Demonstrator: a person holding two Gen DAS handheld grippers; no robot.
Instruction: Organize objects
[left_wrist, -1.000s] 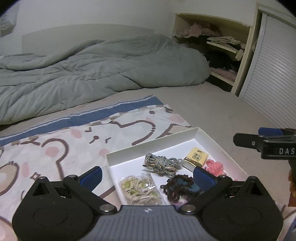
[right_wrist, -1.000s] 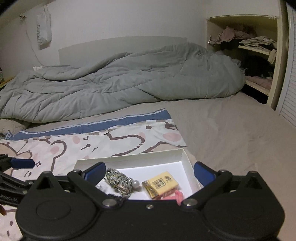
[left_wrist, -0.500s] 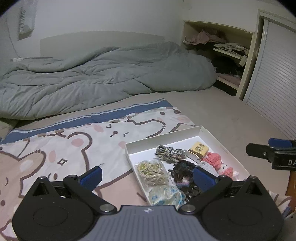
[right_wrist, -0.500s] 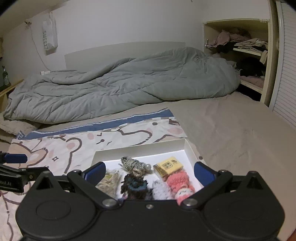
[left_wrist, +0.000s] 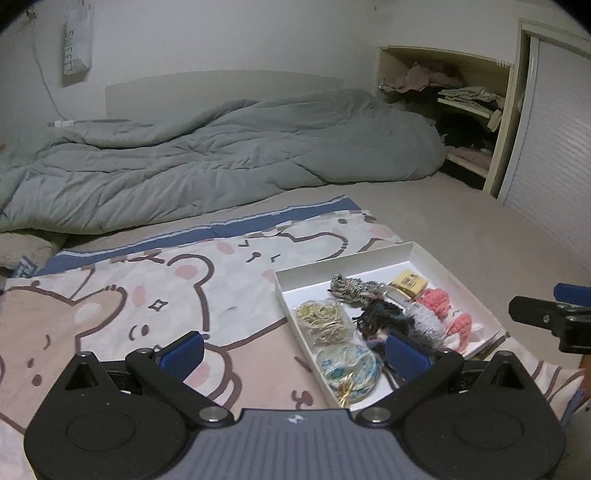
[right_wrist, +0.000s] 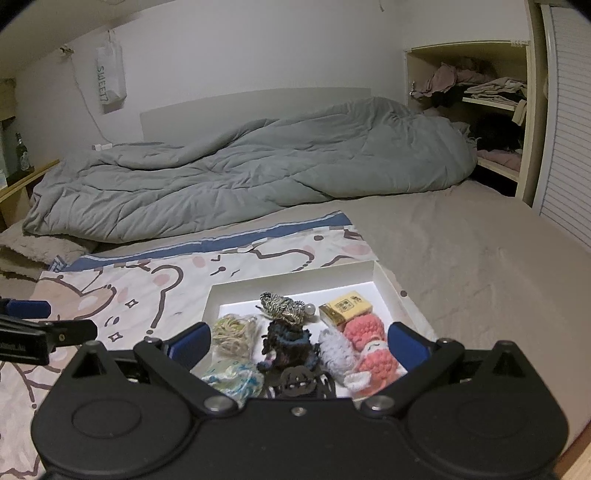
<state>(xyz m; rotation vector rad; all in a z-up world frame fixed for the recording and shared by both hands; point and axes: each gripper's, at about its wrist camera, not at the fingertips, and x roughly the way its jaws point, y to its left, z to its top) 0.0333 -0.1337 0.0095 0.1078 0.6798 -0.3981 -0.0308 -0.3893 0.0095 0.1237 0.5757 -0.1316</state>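
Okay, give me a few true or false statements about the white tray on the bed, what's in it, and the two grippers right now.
1. The white tray lies on the cartoon bear sheet. True.
2. The yellow box sits outside the tray. False: it is inside, near the far end.
3. The left gripper is shut on a hair tie. False: it is open and holds nothing.
4. The right gripper is open. True.
5. A grey duvet lies beyond the tray. True.
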